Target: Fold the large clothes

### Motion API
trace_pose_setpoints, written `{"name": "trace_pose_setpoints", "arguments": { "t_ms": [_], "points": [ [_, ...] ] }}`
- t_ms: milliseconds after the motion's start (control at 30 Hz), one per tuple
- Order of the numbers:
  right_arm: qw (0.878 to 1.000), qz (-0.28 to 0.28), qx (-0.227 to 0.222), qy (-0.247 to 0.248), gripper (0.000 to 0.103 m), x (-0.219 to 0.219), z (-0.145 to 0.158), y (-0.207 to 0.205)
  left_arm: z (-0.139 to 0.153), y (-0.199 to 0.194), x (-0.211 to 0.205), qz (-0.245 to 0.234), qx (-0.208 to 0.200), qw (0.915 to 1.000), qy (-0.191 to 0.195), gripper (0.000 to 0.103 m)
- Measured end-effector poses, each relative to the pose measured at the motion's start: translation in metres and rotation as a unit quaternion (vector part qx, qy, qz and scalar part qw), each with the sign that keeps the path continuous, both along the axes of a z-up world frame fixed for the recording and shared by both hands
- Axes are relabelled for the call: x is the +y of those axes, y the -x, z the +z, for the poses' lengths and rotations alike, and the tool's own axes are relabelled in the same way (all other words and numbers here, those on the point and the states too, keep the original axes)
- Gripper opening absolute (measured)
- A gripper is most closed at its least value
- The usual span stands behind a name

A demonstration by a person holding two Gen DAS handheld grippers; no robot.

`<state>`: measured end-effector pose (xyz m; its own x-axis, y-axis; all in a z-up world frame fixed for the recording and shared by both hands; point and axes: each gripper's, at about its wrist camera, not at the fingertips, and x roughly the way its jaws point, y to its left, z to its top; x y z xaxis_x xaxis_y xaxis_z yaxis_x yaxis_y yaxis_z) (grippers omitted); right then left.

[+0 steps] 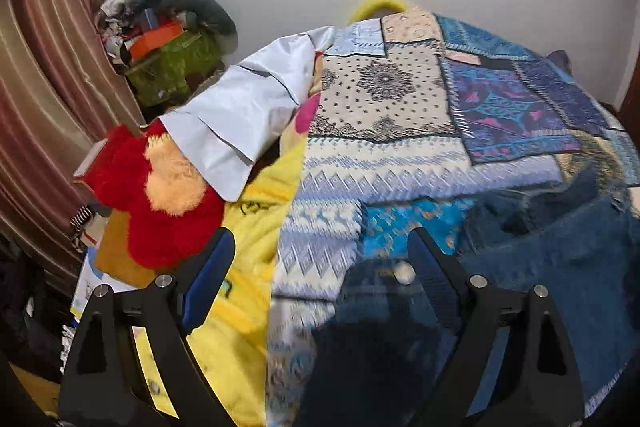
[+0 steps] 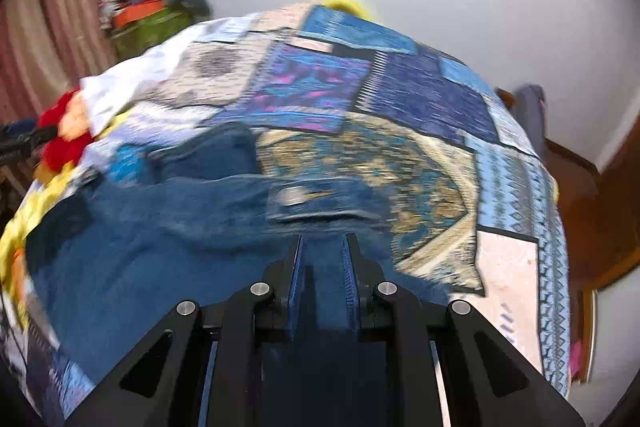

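Observation:
A pair of dark blue jeans (image 1: pixel 560 267) lies on a patchwork bedspread (image 1: pixel 384 155), at the lower right of the left wrist view. My left gripper (image 1: pixel 320 247) is open, its fingers wide apart above the jeans' near edge, and holds nothing. In the right wrist view the jeans (image 2: pixel 160 247) spread across the lower left, blurred by motion. My right gripper (image 2: pixel 323 247) is shut on a fold of the jeans, with denim pinched between its blue pads.
A red and orange plush toy (image 1: pixel 160 195), a white cloth (image 1: pixel 240 115) and a yellow blanket (image 1: pixel 248 227) lie at the bed's left side. A heap of clutter on a green box (image 1: pixel 172 39) stands in the far corner. Wooden furniture (image 2: pixel 592 211) stands right of the bed.

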<state>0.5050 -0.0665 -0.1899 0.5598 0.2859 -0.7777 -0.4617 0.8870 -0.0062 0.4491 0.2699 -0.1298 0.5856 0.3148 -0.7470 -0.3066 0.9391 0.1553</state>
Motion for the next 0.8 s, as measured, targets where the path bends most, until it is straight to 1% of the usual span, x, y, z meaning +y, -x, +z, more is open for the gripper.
{"name": "trace_pose_setpoints", "arguments": {
  "t_ms": [67, 133, 200, 267, 367, 433, 467, 500, 533, 567, 600, 633, 667, 700, 733, 767, 800],
  "points": [
    [1.000, 0.027, 0.009, -0.012, 0.015, 0.010, 0.003, 0.016, -0.001, 0.014, -0.002, -0.015, 0.005, 0.9995, 0.027, 0.088],
    [0.998, 0.053, 0.024, -0.022, 0.015, 0.024, 0.003, 0.029, -0.008, 0.023, -0.008, -0.028, 0.015, 0.9987, 0.041, 0.088],
    [0.996, 0.076, 0.042, -0.031, 0.015, 0.039, -0.001, 0.041, -0.021, 0.033, -0.020, -0.047, 0.033, 0.9971, 0.049, 0.089],
    [0.995, 0.084, 0.052, -0.032, 0.015, 0.051, -0.007, 0.053, -0.039, 0.042, -0.033, -0.066, 0.057, 0.9944, 0.061, 0.089],
    [0.992, 0.096, 0.084, -0.009, 0.015, 0.066, -0.029, 0.061, -0.063, 0.051, -0.047, -0.083, 0.083, 0.9905, 0.072, 0.088],
    [0.989, 0.096, 0.108, 0.026, 0.015, 0.072, -0.051, 0.063, -0.084, 0.054, -0.054, -0.085, 0.103, 0.9877, 0.082, 0.088],
    [0.988, 0.095, 0.113, 0.045, 0.015, 0.074, -0.060, 0.064, -0.095, 0.056, -0.056, -0.082, 0.112, 0.9872, 0.078, 0.089],
    [0.988, 0.098, 0.106, 0.060, 0.015, 0.074, -0.067, 0.066, -0.104, 0.058, -0.059, -0.081, 0.121, 0.9875, 0.062, 0.089],
    [0.989, 0.096, 0.087, 0.075, 0.015, 0.072, -0.068, 0.069, -0.115, 0.057, -0.061, -0.083, 0.133, 0.9870, 0.036, 0.089],
    [0.989, 0.089, 0.073, 0.093, 0.017, 0.071, -0.068, 0.071, -0.125, 0.058, -0.061, -0.087, 0.140, 0.9862, 0.020, 0.090],
    [0.989, 0.086, 0.070, 0.100, 0.025, 0.070, -0.066, 0.072, -0.130, 0.061, -0.061, -0.091, 0.139, 0.9859, 0.019, 0.091],
    [0.988, 0.081, 0.068, 0.109, 0.031, 0.070, -0.064, 0.072, -0.132, 0.063, -0.060, -0.094, 0.134, 0.9863, 0.023, 0.091],
    [0.988, 0.076, 0.059, 0.121, 0.048, 0.069, -0.062, 0.073, -0.132, 0.065, -0.059, -0.093, 0.128, 0.9871, 0.026, 0.091],
    [0.987, 0.067, 0.040, 0.141, 0.065, 0.066, -0.060, 0.075, -0.131, 0.068, -0.059, -0.091, 0.124, 0.9877, 0.026, 0.091],
    [0.987, 0.064, 0.029, 0.148, 0.072, 0.064, -0.059, 0.077, -0.130, 0.070, -0.060, -0.091, 0.123, 0.9879, 0.022, 0.091],
    [0.986, 0.057, 0.017, 0.158, 0.088, 0.059, -0.058, 0.076, -0.129, 0.072, -0.060, -0.092, 0.124, 0.9879, 0.017, 0.091],
    [0.985, 0.046, 0.006, 0.167, 0.096, 0.052, -0.056, 0.077, -0.127, 0.075, -0.062, -0.092, 0.124, 0.9880, 0.003, 0.091]
  ]
}}
